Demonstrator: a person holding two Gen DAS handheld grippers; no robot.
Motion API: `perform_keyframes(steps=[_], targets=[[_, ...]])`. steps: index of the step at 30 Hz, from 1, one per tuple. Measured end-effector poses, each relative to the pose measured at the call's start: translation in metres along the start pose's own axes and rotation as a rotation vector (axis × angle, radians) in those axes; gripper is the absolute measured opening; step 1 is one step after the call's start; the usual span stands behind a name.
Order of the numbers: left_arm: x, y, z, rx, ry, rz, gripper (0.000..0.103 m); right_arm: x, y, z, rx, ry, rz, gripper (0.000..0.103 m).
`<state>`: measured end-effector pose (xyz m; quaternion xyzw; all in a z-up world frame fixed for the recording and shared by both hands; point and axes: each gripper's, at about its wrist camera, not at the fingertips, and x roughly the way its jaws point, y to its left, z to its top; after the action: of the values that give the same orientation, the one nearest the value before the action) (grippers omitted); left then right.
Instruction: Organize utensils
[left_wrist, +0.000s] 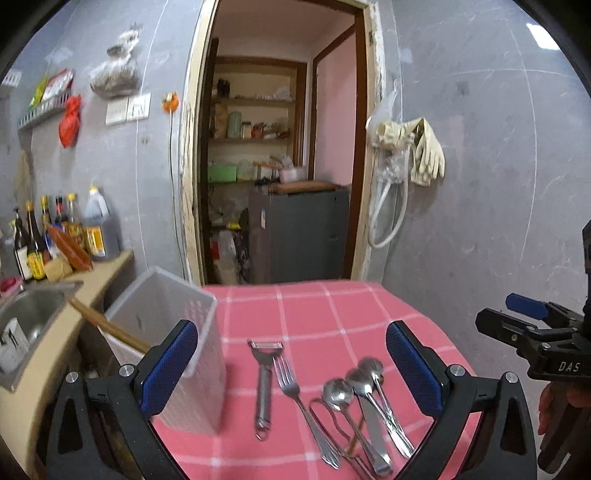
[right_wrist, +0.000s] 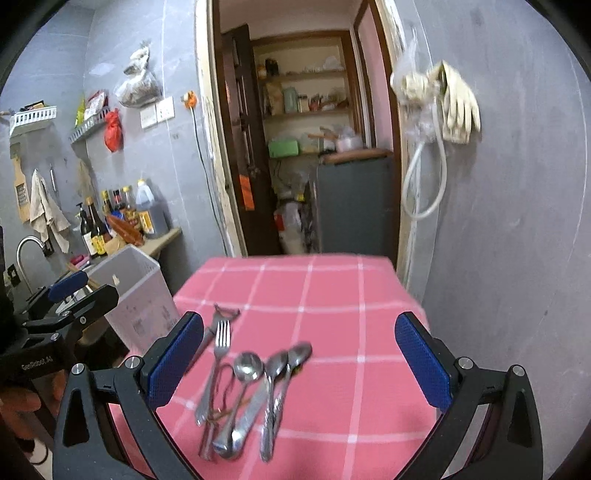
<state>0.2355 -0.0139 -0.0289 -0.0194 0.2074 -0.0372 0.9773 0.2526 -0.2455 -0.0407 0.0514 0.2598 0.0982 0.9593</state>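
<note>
Several metal utensils lie close together on the pink checked tablecloth (left_wrist: 332, 306): a peeler (left_wrist: 263, 384), a fork (left_wrist: 295, 391), three spoons (left_wrist: 338, 393) and a table knife (left_wrist: 373, 432). A white perforated plastic basket (left_wrist: 173, 332) stands upright at the table's left edge. My left gripper (left_wrist: 291, 332) is open above the peeler and fork, holding nothing. My right gripper (right_wrist: 301, 319) is open too, with the spoons (right_wrist: 277, 363) and fork (right_wrist: 218, 354) below its fingers and nothing held. Each gripper shows at the edge of the other's view: right gripper (left_wrist: 517, 317), left gripper (right_wrist: 81, 293).
A counter with a steel sink (left_wrist: 29, 314), sauce bottles (left_wrist: 66, 236) and a wooden handle (left_wrist: 107, 325) runs left of the table. Behind the table is an open doorway (left_wrist: 280, 147) to a pantry with shelves. Rubber gloves (left_wrist: 424, 151) and a hose hang on the grey wall at right.
</note>
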Motion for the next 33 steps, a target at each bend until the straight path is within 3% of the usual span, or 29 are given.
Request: perform_keyframes(steps=[8,10,16,21,33], targets=[[0.028,-0.010,-0.034,-0.047,0.165,-0.069,0.103,0.052,-0.034,-0.035,0.091,0.166,0.121,0.100],[0.038,-0.010,-0.044,-0.075,0.210,-0.084,0.100,0.067,-0.036,-0.043,0.100,0.208,0.148,0.089],[0.070,-0.011,-0.063,-0.141,0.324,-0.103,0.074,0.113,-0.041,-0.064,0.132,0.315,0.211,0.066],[0.101,-0.005,-0.076,-0.211,0.416,-0.061,0.058,0.147,-0.039,-0.071,0.152,0.386,0.271,0.050],[0.147,0.008,-0.093,-0.317,0.545,-0.008,0.037,0.220,-0.022,-0.077,0.218,0.522,0.350,0.029]])
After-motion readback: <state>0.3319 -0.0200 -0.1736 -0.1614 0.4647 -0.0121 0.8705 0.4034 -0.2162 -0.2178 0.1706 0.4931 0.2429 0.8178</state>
